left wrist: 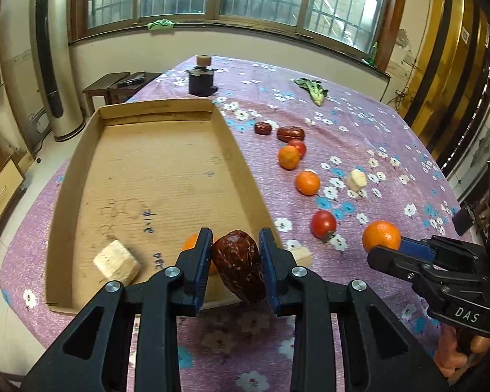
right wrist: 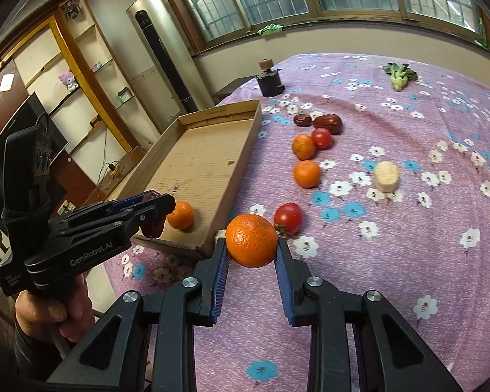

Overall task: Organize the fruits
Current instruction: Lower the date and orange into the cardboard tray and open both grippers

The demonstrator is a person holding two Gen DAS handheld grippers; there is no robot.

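A cardboard tray [left wrist: 238,150] is set on the left part of the table [left wrist: 392,137]. In its near end a block [left wrist: 117,262] and an orange [right wrist: 180,215] are placed. To the right of the tray, on the cloth, two dates [left wrist: 290,133] are laid farthest back, followed nearer by an orange [left wrist: 289,157] touching a tomato [left wrist: 298,146], another orange [left wrist: 307,182] and a tomato [left wrist: 323,224]. A leafy vegetable [left wrist: 312,89] is found at the far end.

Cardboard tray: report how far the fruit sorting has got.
Done: the cardboard tray holds one orange and a pale block. In hand: left claw grips a red date, right claw an orange. Left on the cloth: two oranges, two tomatoes, two dates.
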